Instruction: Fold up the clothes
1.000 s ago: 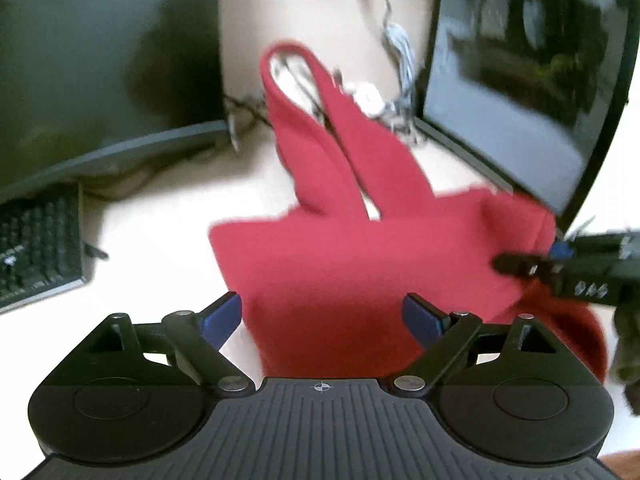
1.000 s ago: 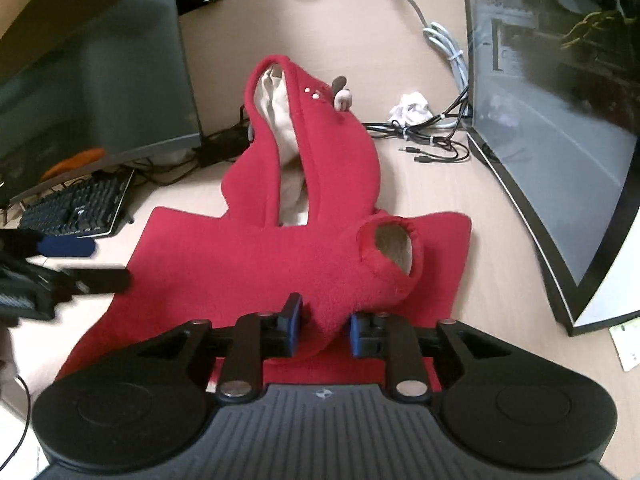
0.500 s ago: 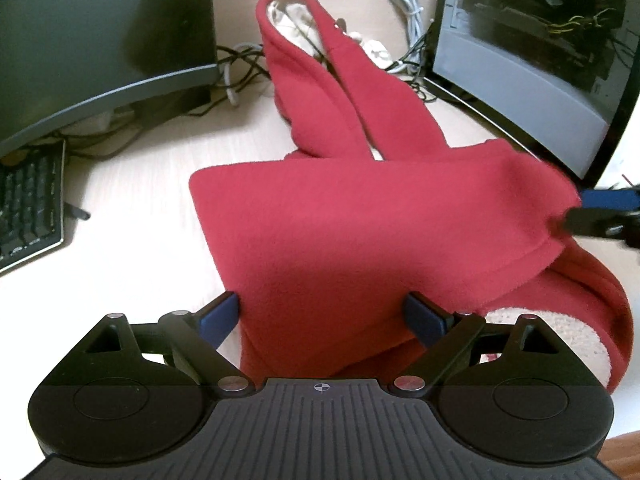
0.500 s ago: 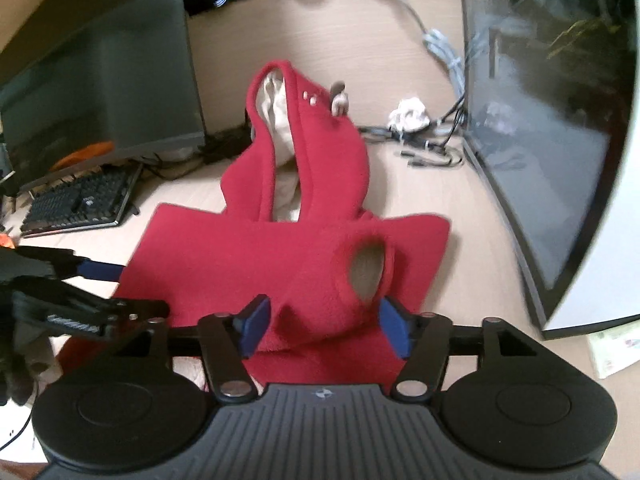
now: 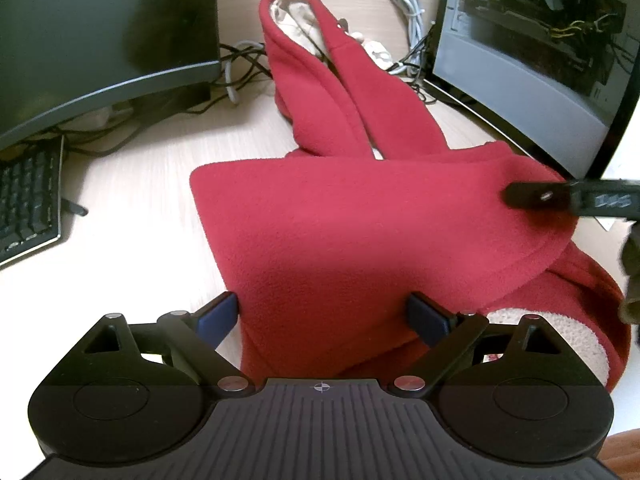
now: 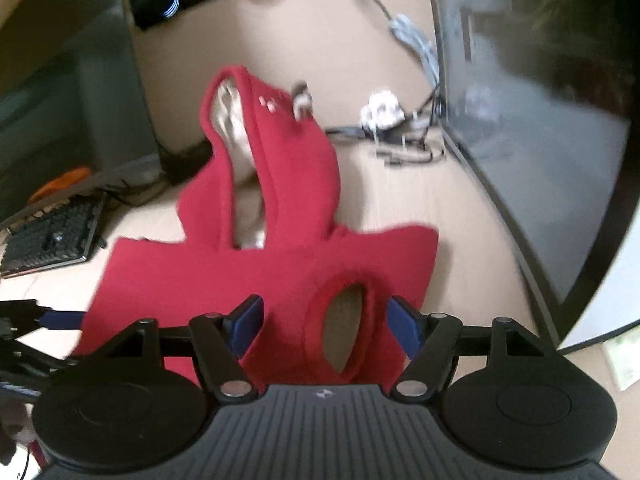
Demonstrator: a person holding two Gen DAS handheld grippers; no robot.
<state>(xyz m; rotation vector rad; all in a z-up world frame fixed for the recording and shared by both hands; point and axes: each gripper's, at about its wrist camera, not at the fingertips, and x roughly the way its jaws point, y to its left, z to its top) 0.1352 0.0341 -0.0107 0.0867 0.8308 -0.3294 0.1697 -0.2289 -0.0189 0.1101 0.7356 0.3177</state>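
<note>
A red fleece hoodie [image 5: 340,232] with a cream lining lies on the pale wooden desk [image 5: 132,184], hood toward the back. Its body is folded over on itself. My left gripper [image 5: 324,316] is open, its blue pads on either side of the garment's near edge, holding nothing. My right gripper [image 6: 326,322] is open above a sleeve opening [image 6: 346,326] of the hoodie [image 6: 280,256]. The right gripper's finger [image 5: 536,196] reaches in over the hoodie's right side in the left wrist view. The left gripper's finger [image 6: 60,318] shows at the left edge of the right wrist view.
A dark monitor [image 5: 100,28] stands at the back left with a keyboard [image 5: 28,200] beside it. A computer case with a glass side [image 5: 540,48] stands at the right. Cables [image 5: 408,4] and a crumpled white thing [image 6: 380,110] lie behind the hoodie.
My right gripper has opened and let go of the sleeve, then lifted back. The left gripper stayed open and drew closer over the folded body.
</note>
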